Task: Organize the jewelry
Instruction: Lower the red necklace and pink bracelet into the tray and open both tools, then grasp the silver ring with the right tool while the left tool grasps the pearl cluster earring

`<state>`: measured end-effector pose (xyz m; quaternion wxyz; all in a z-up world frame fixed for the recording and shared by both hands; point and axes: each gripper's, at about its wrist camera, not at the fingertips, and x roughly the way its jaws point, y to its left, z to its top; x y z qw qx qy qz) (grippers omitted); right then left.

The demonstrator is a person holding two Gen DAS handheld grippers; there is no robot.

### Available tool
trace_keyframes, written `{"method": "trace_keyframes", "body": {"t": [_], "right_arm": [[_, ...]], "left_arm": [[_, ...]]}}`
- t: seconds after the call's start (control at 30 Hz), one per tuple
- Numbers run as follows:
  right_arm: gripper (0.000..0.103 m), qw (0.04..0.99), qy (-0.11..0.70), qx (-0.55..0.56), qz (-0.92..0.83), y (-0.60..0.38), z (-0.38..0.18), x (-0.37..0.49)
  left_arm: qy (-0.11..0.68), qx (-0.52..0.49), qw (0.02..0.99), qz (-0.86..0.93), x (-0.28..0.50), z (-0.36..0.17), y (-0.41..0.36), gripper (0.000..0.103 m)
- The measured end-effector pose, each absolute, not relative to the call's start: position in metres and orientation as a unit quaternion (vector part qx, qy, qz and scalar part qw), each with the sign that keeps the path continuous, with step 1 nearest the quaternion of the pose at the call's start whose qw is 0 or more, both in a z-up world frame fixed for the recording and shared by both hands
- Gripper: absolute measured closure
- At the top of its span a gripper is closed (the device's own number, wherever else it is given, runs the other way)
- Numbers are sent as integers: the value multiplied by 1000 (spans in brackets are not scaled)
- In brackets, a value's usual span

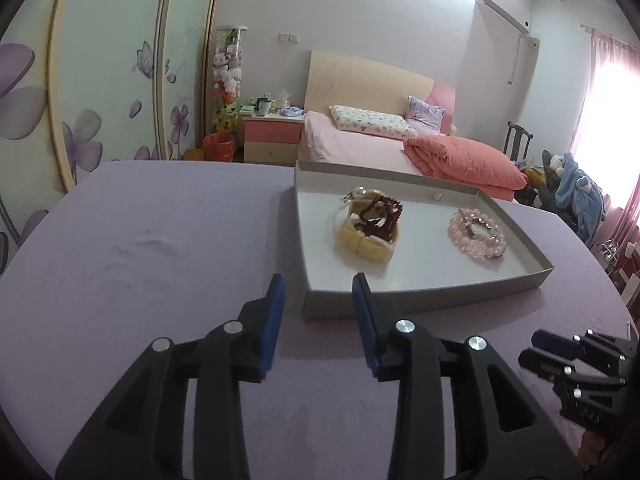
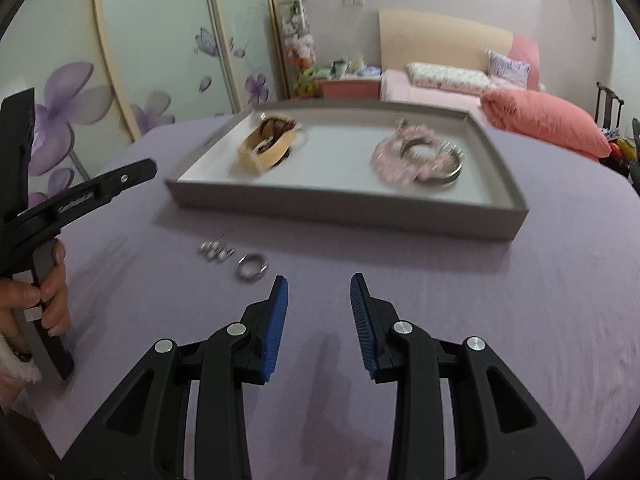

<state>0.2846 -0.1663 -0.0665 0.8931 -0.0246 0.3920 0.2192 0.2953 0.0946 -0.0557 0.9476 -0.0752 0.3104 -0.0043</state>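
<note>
A grey shallow tray [image 1: 424, 296] [image 2: 344, 210] lies on the purple tablecloth. In it, a cream bangle with a dark red bead bracelet [image 1: 370, 226] [image 2: 268, 146] lies at the left. A pink bead bracelet [image 1: 476, 234] with a silver bangle [image 2: 440, 164] lies at the right. A silver ring [image 2: 251, 267] and small pearl earrings [image 2: 216, 251] lie on the cloth in front of the tray. My left gripper [image 1: 318, 284] is open and empty near the tray's front left corner. My right gripper [image 2: 319, 282] is open and empty, just right of the ring.
The purple-covered table [image 1: 140, 240] [image 2: 520, 300] spreads around the tray. The right gripper shows in the left wrist view [image 1: 536, 348] at lower right. The left gripper's body and the hand holding it show at the left of the right wrist view [image 2: 36, 216]. A bed and a wardrobe stand beyond.
</note>
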Motion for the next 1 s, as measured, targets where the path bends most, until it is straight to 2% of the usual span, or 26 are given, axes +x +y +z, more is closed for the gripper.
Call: {"method": "trace_keyframes", "body": {"t": [0.4, 0.5, 0.8, 0.83, 0.87, 1.0], "right_arm": [[69, 874, 424, -63, 230, -119, -79, 300], [82, 875, 421, -72, 227, -116, -80, 301], [85, 880, 423, -64, 208, -154, -80, 278], [86, 881, 424, -61, 200, -162, -80, 275], [94, 884, 424, -58, 188, -172, -80, 272], [95, 892, 432, -32, 129, -219, -80, 273]], "left_arm": [[313, -78, 947, -3, 298, -53, 97, 67], [313, -76, 947, -3, 300, -53, 95, 67], [316, -73, 946, -9, 300, -55, 84, 67], [317, -72, 946, -10, 300, -55, 82, 67], [317, -72, 946, -12, 299, -56, 80, 67], [321, -68, 944, -18, 300, -57, 73, 65]]}}
